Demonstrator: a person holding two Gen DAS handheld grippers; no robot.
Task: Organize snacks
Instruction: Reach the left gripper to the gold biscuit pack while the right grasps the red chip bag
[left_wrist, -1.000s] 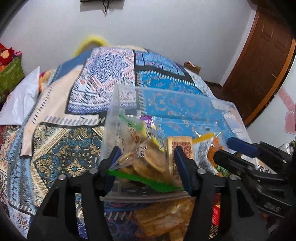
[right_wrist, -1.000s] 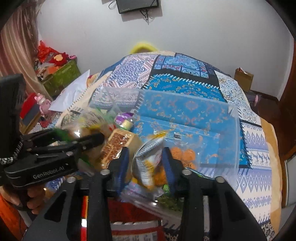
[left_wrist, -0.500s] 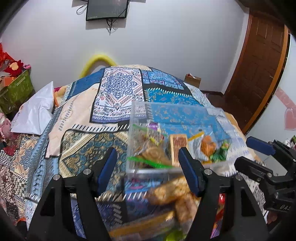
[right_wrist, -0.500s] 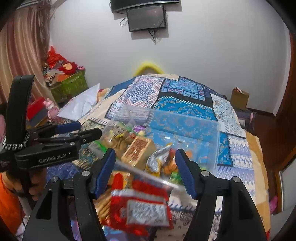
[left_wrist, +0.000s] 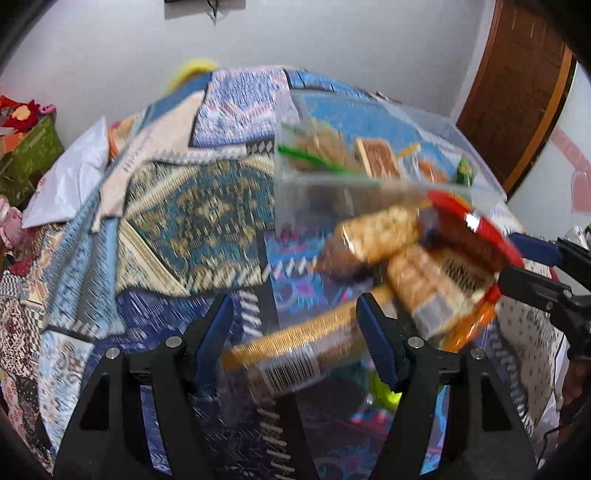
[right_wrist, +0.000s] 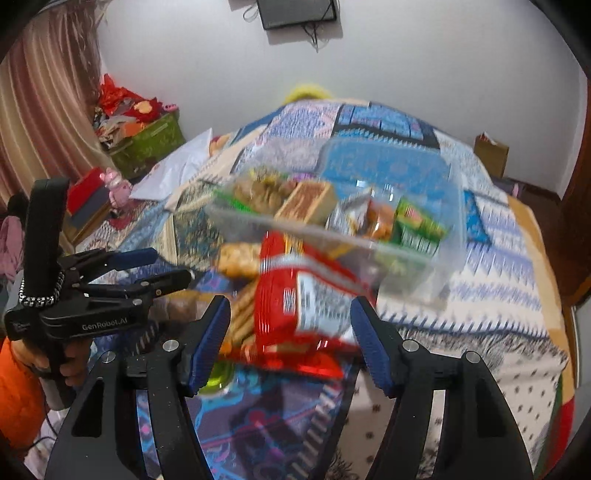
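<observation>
A see-through plastic box (right_wrist: 436, 273) sits on the bed, on top of a patterned blanket (left_wrist: 207, 210). Inside it are snacks – a bag of brown cookies (right_wrist: 258, 194) with a green strip, a tan box (right_wrist: 306, 201), a silver packet (right_wrist: 349, 218) and a green packet (right_wrist: 415, 225). They lean against each other along the near wall of the box.

Just in front of the box lies a loose pile of more snacks on the blanket. On top is a red bag (right_wrist: 295, 295) with a white label. Beside and under it are long packs of biscuits (left_wrist: 380, 232) and one long gold pack with a barcode (left_wrist: 291, 354). The pile is blurry, so the small writing cannot be read.

The right gripper (right_wrist: 290, 341) hangs over the red bag. Its blue pads stand apart and touch nothing – the bag lies below them. These jaws have just been opening.

The left gripper (left_wrist: 295, 332) hangs over the gold pack. Its jaws are apart too, have also just been opening, and hold nothing. A hand (right_wrist: 68, 365) with an orange sleeve (right_wrist: 18, 398) holds its handle.

Farther off are a white pillow (left_wrist: 70, 177), a green basket (right_wrist: 147, 144) full of red things, a curtain (right_wrist: 40, 110), a brown door (left_wrist: 517, 88) and a screen (right_wrist: 295, 13) on the white wall.
</observation>
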